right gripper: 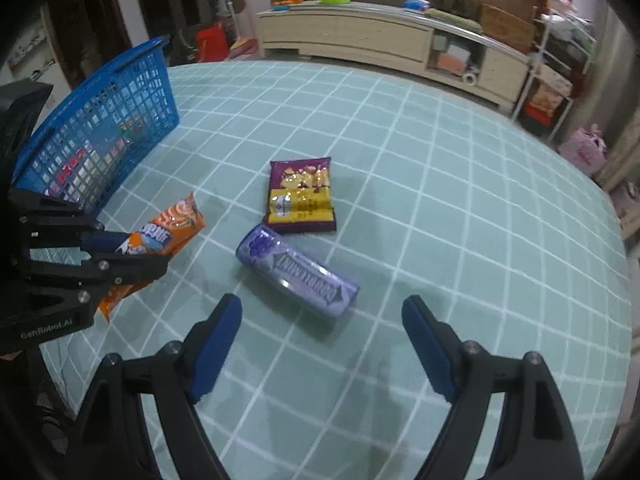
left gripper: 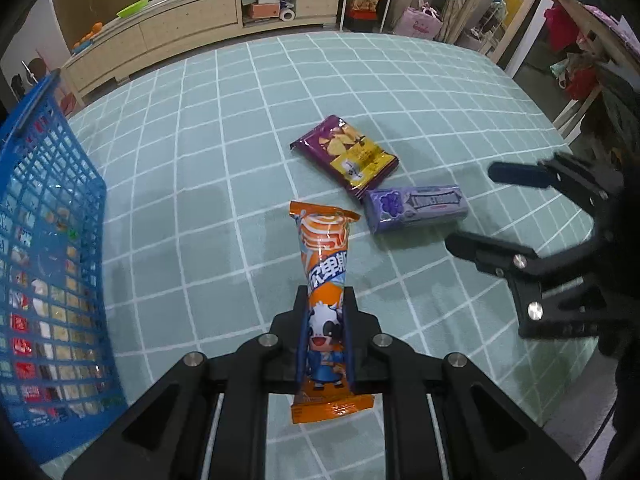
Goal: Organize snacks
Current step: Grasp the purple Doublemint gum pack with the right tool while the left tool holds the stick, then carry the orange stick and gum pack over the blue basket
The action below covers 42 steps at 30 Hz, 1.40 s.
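My left gripper (left gripper: 325, 300) is shut on an orange snack packet with a cartoon cow (left gripper: 325, 264), held just above the table; it also shows in the right wrist view (right gripper: 168, 228) with the left gripper (right gripper: 132, 252) around it. My right gripper (right gripper: 322, 312) is open and empty, just short of a purple candy box (right gripper: 298, 276). That candy box (left gripper: 416, 208) lies beside a purple and yellow chip bag (left gripper: 346, 156), which also shows in the right wrist view (right gripper: 301, 196). My right gripper (left gripper: 472, 210) shows open at the right of the left wrist view.
A blue mesh basket (left gripper: 48, 240) with several snacks inside stands at the left edge of the table (left gripper: 200, 160); it also shows in the right wrist view (right gripper: 100, 128). The table carries a teal checked cloth. A low cabinet (right gripper: 380, 40) and shelves stand beyond it.
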Each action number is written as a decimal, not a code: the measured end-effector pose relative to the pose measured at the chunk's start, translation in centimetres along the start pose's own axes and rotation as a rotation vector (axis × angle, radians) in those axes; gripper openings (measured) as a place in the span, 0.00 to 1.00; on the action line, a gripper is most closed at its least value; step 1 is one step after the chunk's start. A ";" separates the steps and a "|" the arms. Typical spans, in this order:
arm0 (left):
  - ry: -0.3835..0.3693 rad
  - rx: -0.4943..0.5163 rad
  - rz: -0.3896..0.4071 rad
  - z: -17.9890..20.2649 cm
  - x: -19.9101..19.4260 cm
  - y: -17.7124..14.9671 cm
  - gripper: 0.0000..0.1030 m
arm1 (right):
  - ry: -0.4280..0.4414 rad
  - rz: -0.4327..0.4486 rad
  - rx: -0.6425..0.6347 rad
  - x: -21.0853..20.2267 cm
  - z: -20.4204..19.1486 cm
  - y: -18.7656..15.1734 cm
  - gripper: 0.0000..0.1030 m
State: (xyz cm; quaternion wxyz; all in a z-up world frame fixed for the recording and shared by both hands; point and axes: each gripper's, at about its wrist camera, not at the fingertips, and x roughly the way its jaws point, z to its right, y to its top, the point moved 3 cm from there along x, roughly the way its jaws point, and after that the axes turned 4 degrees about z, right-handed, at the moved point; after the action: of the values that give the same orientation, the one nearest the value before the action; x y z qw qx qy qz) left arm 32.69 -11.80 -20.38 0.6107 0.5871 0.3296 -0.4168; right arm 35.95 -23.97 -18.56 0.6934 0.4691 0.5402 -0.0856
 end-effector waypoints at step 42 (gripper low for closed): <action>-0.051 -0.013 0.173 -4.2 -9.3 -0.6 0.11 | 0.017 0.069 0.022 -8.5 -8.6 2.3 0.34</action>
State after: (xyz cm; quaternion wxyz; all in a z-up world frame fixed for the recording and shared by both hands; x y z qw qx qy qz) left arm 28.47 -6.43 -12.77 0.6564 0.5986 0.2646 -0.3754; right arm 28.25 -19.62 -9.98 0.6861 0.4958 0.5286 -0.0635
